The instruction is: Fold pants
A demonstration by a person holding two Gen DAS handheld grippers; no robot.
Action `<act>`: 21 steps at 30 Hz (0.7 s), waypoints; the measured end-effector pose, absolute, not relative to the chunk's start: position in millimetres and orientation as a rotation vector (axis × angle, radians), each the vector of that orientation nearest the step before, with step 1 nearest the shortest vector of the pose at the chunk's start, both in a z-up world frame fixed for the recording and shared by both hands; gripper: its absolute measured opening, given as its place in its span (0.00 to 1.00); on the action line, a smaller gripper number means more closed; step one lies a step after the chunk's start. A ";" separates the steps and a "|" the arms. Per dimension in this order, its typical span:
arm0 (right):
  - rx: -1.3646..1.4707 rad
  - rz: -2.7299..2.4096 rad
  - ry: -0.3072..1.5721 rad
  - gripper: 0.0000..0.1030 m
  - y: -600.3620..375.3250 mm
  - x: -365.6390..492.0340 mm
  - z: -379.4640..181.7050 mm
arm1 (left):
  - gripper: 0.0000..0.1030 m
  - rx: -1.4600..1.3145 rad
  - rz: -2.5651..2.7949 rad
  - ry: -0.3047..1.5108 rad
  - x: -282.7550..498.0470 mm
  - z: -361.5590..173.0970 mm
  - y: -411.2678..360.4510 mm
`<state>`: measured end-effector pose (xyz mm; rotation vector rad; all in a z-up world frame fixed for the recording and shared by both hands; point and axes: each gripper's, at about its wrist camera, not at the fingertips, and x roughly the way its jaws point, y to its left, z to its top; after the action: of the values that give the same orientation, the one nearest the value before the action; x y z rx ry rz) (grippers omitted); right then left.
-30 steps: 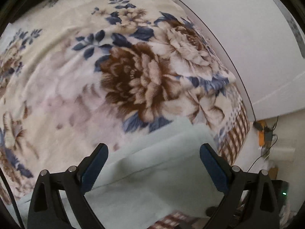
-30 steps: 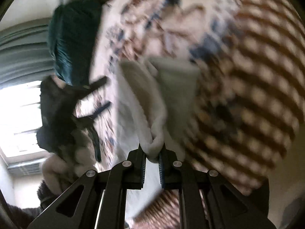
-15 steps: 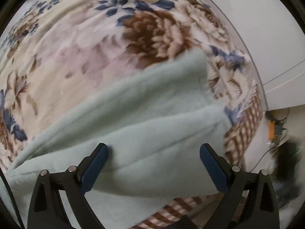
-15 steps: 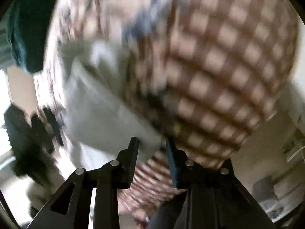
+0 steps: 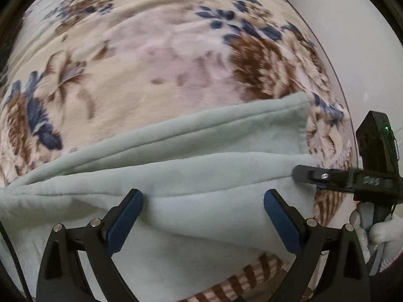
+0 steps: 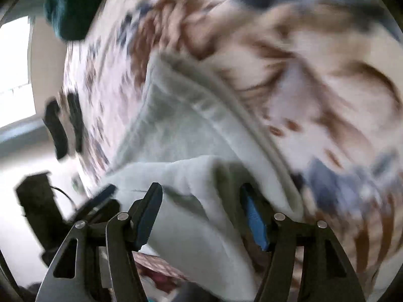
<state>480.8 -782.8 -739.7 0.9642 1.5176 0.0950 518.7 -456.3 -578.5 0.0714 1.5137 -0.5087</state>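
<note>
Home bedrm — floral blanket (image 5: 141,58) on bed

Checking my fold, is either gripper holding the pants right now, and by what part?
Neither. The left gripper and right gripper are both open over the pants.

A cream blanket (image 5: 141,58) patterned with brown and navy flowers is covering the bed, a brown checked cloth (image 5: 241,284) showing at its near edge. A white wall (image 5: 352,37) is rising beside it, while a dark teal bundle (image 6: 70,7) is lying near a bright window (image 6: 15,52).
</note>
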 end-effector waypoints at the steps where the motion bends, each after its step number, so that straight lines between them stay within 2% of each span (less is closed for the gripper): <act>1: 0.900 0.100 1.525 0.32 -777.9 487.5 -737.8 | 0.95 0.087 -0.480 1.500 520.6 -578.4 -451.6; 2: 0.805 0.101 1.525 0.14 -771.0 495.1 -730.1 | 0.95 0.095 -0.462 1.489 522.1 -578.5 -447.9; 7: 0.563 0.075 1.359 0.10 -774.4 528.0 -654.2 | 0.95 0.075 -0.381 1.454 530.8 -577.9 -422.6; 10: 0.476 0.080 1.324 0.09 -765.3 556.0 -634.8 | 0.95 0.023 -0.347 1.465 535.3 -582.8 -407.6; 12: 0.439 0.034 1.359 0.09 -764.6 566.2 -636.8 | 0.95 0.001 -0.315 1.479 538.2 -587.0 -397.6; 17: 0.495 -0.022 1.449 0.09 -778.0 570.0 -688.8 | 0.95 -0.036 -0.256 1.461 538.3 -584.4 -367.3; 21: 0.548 0.005 1.474 0.14 -785.1 560.8 -684.3 | 0.95 -0.091 -0.213 1.459 531.8 -578.0 -335.8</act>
<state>560.8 -785.1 -684.3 0.5483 1.4738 0.0048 531.8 -335.8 -578.0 -0.0913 1.4587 -0.2134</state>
